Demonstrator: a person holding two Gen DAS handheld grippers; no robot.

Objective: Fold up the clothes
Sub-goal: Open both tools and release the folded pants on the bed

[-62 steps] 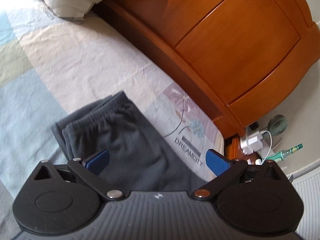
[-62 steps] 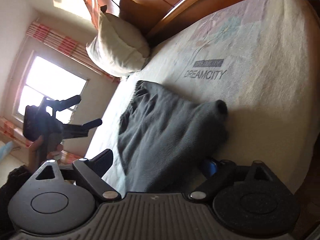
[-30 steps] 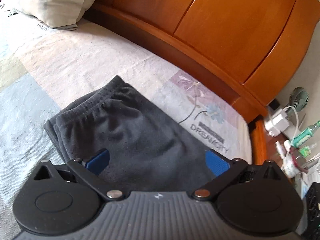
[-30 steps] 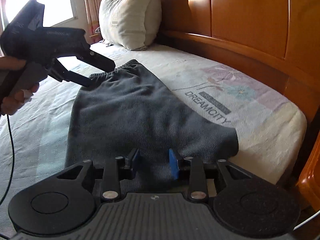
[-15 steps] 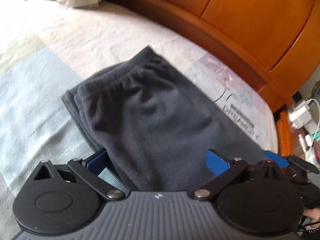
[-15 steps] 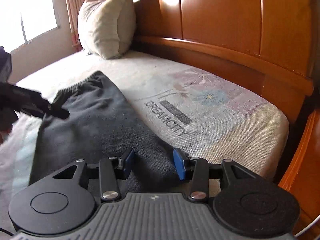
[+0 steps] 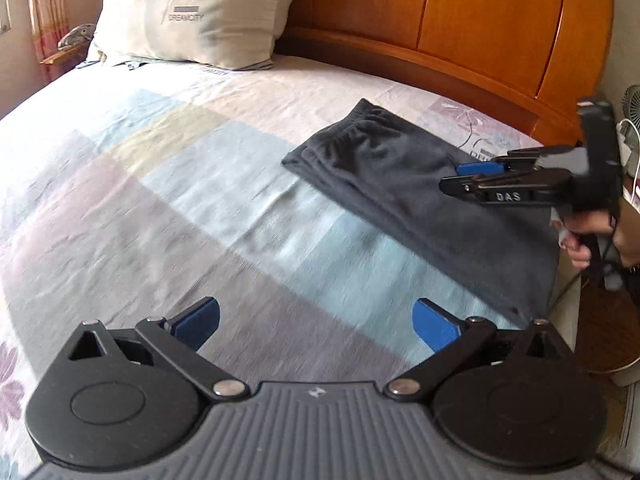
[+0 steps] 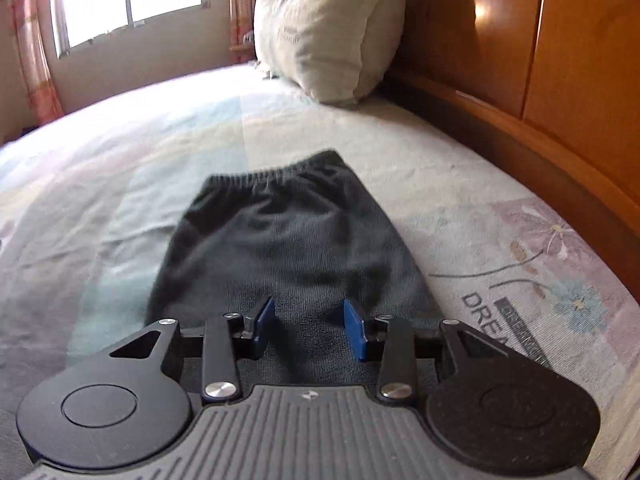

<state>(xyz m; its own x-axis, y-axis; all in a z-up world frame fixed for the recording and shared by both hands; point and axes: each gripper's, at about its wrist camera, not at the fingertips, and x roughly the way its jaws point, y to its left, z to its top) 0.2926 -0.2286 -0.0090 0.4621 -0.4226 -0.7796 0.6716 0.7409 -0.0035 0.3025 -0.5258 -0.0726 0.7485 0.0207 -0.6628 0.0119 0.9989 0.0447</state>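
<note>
Dark grey folded trousers (image 8: 288,240) flat on bedsheet (image 7: 160,184), waistband toward pillow (image 7: 192,12). Right gripper (image 8: 309,330) above trousers, jaws part-open, closing, nothing pinched. Left gripper (image 7: 316,322) wide open, empty, over bare bedsheet beside trousers.

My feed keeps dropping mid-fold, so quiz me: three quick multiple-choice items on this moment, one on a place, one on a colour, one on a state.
1. Where do the dark grey trousers lie?
A. On the bed sheet, near the wooden headboard
B. On the pillow
C. On the floor

2. What colour are the pads on the left gripper?
A. Red
B. Blue
C. Yellow

3. What is between the left gripper's fingers?
A. The trousers' waistband
B. A pillow corner
C. Nothing, they stand wide apart

Answers:
1 A, the trousers rest flat on the sheet beside the headboard.
2 B, both pads show blue.
3 C, only bare sheet shows between them.
</note>
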